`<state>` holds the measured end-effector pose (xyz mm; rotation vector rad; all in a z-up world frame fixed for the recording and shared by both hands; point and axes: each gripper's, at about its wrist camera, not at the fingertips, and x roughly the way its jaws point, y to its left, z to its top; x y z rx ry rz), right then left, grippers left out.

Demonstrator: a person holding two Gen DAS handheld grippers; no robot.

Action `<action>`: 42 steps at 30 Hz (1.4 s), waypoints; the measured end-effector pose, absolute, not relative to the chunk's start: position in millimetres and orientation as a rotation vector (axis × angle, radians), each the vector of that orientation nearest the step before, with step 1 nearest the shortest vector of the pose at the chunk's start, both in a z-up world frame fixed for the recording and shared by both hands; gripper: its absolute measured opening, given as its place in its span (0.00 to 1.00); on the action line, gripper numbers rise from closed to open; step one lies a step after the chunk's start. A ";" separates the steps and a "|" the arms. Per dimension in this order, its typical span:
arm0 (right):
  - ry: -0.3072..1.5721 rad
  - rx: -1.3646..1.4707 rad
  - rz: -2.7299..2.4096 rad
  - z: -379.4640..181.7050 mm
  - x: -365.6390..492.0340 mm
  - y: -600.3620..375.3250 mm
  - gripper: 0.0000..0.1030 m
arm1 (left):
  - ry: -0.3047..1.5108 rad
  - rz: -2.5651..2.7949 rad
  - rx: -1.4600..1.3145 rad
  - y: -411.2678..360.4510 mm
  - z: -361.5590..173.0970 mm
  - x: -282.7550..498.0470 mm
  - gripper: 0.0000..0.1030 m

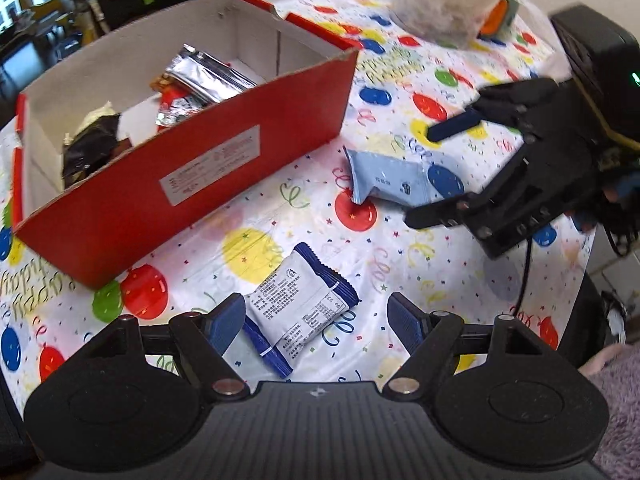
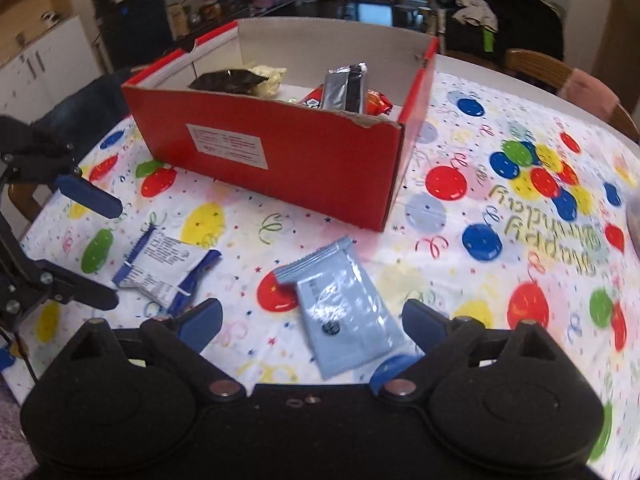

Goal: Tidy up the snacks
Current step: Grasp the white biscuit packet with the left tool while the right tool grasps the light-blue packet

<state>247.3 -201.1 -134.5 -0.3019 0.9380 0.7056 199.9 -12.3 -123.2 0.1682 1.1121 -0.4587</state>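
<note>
Two pairs of tongs hang over a desk spread with a balloon-print party cloth [image 1: 400, 80], both with jaws parted and nothing between the pads. The left tongs [image 1: 316, 322] stand above a white-and-navy snack packet [image 1: 298, 312], which lies flat on the cloth — apart from both blue pads. The right tongs [image 2: 312, 326] hover over a pale blue snack packet [image 2: 344, 312], also lying loose on the cloth just beside the first. Behind both packets sits an open red cardboard box [image 2: 304, 160], reaching toward the desk's far edge and already holding several wrappers — a silver pouch [image 2: 346, 86], a dark bag [image 2: 228, 80] and red ones. A clear plastic bag [image 1: 444, 0] rests near the far edge.
</note>
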 end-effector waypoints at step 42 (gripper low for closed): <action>0.975 -0.401 0.710 -161.4 272.1 -182.4 0.52 | 1.201 -0.393 0.190 -8.0 -172.3 232.8 0.68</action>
